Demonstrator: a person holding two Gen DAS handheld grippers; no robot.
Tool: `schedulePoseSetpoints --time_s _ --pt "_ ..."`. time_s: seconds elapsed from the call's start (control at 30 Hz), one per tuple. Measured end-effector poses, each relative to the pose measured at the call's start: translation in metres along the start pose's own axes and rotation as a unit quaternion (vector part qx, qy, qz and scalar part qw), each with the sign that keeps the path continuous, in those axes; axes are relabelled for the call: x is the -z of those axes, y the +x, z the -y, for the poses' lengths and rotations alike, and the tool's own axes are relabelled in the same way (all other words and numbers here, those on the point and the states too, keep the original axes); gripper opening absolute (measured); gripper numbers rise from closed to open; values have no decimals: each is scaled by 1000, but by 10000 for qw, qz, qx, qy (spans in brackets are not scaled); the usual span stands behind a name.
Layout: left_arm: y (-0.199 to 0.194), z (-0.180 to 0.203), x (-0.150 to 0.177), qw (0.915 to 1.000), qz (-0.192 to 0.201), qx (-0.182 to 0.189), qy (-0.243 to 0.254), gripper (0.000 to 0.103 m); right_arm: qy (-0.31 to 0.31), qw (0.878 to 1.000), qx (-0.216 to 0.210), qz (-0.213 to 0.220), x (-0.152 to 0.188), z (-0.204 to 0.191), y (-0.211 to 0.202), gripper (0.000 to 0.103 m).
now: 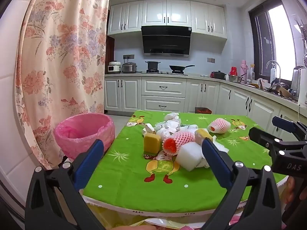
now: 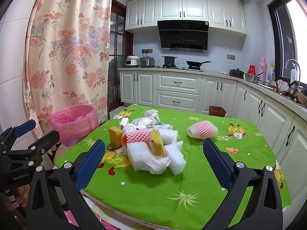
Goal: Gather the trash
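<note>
At the far left, past the table's edge and in front of the flowered curtain, stands the bin with the pink liner, its mouth open and nothing visible inside. Just this side of it the left gripper hangs over the near edge of the green tablecloth, its blue fingers spread as wide as they go, with nothing between them. Straight ahead of it sits the trash pile: a yellow sponge on its left side, a pink foam fruit net lying across the middle, white foam blocks and crumpled paper underneath and behind. Further right, a second fruit net lies alone, well apart from the heap. The right gripper matches the left: fingers wide apart, holding nothing, aimed at the near side of the pile.

I'd say the step in hand is the first pick. The left one would do well to take the sponge, which stands clear at the pile's edge nearest the bin, closing on its flat faces. The right one is better placed for the lone net, squeezing gently since it will crush. Pulling from the pile's middle risks scattering the light foam.
</note>
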State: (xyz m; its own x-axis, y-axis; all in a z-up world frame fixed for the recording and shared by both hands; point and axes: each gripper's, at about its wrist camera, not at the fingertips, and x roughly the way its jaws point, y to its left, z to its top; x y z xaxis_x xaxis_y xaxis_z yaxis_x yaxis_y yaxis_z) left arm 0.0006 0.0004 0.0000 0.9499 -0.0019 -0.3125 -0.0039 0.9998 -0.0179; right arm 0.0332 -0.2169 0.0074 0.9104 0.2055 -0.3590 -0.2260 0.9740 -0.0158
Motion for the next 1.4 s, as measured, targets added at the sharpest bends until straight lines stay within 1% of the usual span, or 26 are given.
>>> schedulePoseSetpoints --time_s 0.27,0.3,1.07,1.4 --pt "4 2 5 10000 47 -14 -33 99 -31 9999 93 37 2 -1 0 96" --pt "3 2 5 10000 44 -14 -36 99 -28 10000 28 32 1 -1 -2 96" --pt "0 -1 4 10000 27 -1 -75 99 3 10000 0 60 0 -2 -2 96" --pt "0 -4 10 10000 16 -1 -88 99 8 10000 -7 59 -2 -2 -3 96"
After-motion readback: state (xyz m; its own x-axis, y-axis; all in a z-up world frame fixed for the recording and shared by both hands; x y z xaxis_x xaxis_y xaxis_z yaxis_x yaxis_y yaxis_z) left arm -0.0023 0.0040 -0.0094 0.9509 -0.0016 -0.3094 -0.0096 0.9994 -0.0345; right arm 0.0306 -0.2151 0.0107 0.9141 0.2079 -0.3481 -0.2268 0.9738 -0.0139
